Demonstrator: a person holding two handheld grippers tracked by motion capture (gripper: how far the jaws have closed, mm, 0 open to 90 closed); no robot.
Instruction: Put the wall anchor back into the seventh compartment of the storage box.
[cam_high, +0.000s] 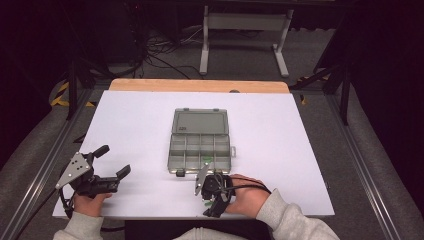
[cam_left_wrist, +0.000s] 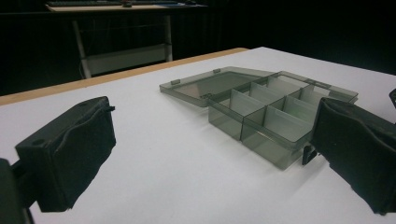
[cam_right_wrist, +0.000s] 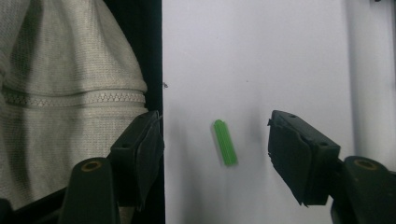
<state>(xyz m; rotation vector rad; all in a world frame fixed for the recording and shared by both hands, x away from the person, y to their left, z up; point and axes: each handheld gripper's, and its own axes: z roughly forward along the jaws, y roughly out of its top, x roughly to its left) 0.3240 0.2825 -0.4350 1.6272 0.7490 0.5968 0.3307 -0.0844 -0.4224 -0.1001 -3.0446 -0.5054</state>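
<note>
So there's a smoky grey see-through plastic compartment box (cam_high: 200, 147) sitting roughly mid-table on the white tabletop (cam_high: 280, 150), lid flipped fully open and lying flat on the far side. The tray part is split into two rows of small compartments; from the left gripper view they look bare, though the far ones are hard to judge.

The left gripper (cam_high: 113, 163) is held near the table's front-left corner, well apart from the box, jaws spread wide with nothing between them — in its own view the box sits ahead and off to the right, partly behind the right jaw.

The right gripper (cam_high: 214, 202) is just in front of the box's near edge, pointed back toward the person's side of the table. Its jaws are wide apart too. In the right gripper view a small green plastic peg (cam_right_wrist: 225, 142) lies flat on the white surface between the jaws, touching neither one. A light grey zip-up sleeve (cam_right_wrist: 56, 93) fills the left side of that view, past the table's edge.
</note>
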